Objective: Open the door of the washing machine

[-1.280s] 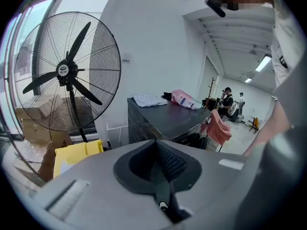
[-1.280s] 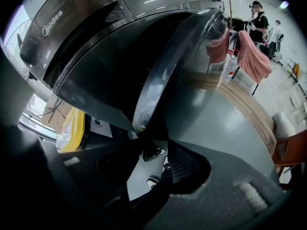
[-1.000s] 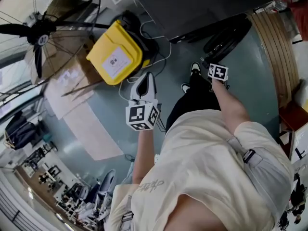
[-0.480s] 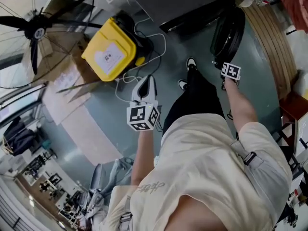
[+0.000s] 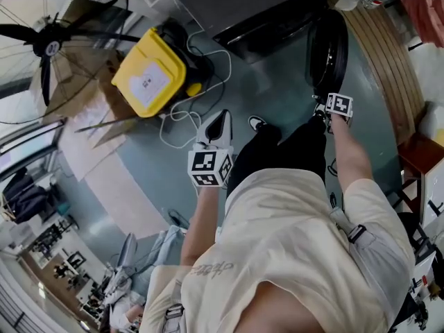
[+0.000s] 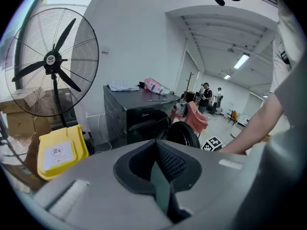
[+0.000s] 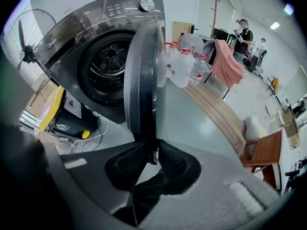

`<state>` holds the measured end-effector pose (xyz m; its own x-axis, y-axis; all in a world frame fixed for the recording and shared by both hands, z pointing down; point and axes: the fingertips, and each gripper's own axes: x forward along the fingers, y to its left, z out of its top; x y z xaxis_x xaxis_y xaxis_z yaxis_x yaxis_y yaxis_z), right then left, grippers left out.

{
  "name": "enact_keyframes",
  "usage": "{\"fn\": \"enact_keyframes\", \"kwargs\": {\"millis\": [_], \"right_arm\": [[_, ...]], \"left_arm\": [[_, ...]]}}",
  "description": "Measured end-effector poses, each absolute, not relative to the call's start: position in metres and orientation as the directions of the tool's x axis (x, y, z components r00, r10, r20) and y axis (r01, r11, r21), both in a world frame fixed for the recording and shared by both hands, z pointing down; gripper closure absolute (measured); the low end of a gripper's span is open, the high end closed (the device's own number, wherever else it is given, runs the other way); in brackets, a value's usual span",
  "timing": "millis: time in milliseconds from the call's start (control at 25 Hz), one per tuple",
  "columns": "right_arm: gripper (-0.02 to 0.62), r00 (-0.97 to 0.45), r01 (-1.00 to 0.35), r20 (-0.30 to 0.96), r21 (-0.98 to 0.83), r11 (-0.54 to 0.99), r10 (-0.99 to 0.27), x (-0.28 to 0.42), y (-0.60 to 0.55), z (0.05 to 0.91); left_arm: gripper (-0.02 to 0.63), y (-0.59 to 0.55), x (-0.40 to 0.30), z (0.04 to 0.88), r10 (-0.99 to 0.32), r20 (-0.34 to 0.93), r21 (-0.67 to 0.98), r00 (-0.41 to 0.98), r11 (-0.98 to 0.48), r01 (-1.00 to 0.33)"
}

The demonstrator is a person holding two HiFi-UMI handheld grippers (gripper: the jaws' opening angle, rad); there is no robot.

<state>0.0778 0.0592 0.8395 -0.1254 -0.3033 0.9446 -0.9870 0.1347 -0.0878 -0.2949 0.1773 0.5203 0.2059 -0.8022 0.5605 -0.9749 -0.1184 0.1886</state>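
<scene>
The dark grey washing machine (image 5: 277, 5) (image 7: 91, 23) stands at the top of the head view. Its round door (image 5: 327, 47) (image 7: 141, 71) is swung out, and the drum (image 7: 108, 63) shows behind it. My right gripper (image 5: 333, 106) (image 7: 153, 150) is at the door's lower rim. Its jaws have just been closing, the door's edge sits between them, and the pads press on it. My left gripper (image 5: 216, 125) (image 6: 156, 150) hangs shut and empty over the floor, left of the person's legs and apart from the machine.
A yellow bin (image 5: 147, 78) (image 6: 57, 150) with white cables (image 5: 187, 113) sits left of the machine, beside a big floor fan (image 5: 48, 47) (image 6: 53, 61). A wooden platform (image 5: 388, 68) with water bottles (image 7: 184, 68) lies to the right. People (image 7: 244, 35) stand far back.
The door has swung further out from the machine, from slanted to edge-on. My right gripper moved right with it. The left gripper shifted slightly right, and the person's feet stepped.
</scene>
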Motion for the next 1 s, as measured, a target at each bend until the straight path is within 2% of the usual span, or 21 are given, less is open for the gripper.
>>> {"fn": "enact_keyframes", "kwargs": {"millis": [280,400,440,560,760,920,1000], "right_arm": [[0.526,-0.140,-0.971,0.955,-0.081,0.226,-0.260,0.109,0.070,0.843],[0.526,-0.019,-0.965,0.985,0.028,0.262,-0.173,0.148,0.080,0.838],[0.525,-0.020,-0.960,0.989,0.022,0.281,-0.146,0.154,0.083,0.839],[0.522,-0.074,-0.947,0.993,-0.040,0.320,-0.096,0.157,0.084,0.843],[0.518,-0.150,-0.911,0.985,-0.103,0.399,-0.088,0.171,0.074,0.846],[0.518,-0.298,-0.858,0.932,-0.166,0.487,-0.207,0.164,0.043,0.843],[0.517,-0.316,-0.843,0.928,-0.180,0.506,-0.196,0.172,0.039,0.843]], "left_arm": [[0.590,0.142,-0.226,0.527,-0.764,0.587,0.187,0.267,-0.192,-0.963],[0.589,0.124,-0.183,0.528,-0.754,0.588,0.191,0.292,-0.220,-0.956],[0.589,0.118,-0.168,0.528,-0.751,0.587,0.195,0.302,-0.231,-0.953],[0.590,0.098,-0.133,0.529,-0.740,0.588,0.198,0.328,-0.261,-0.945],[0.589,0.071,-0.085,0.533,-0.743,0.588,0.204,0.319,-0.246,-0.948],[0.589,0.056,-0.055,0.537,-0.750,0.592,0.208,0.296,-0.212,-0.955],[0.589,0.050,-0.043,0.534,-0.754,0.591,0.206,0.285,-0.201,-0.958]]}}
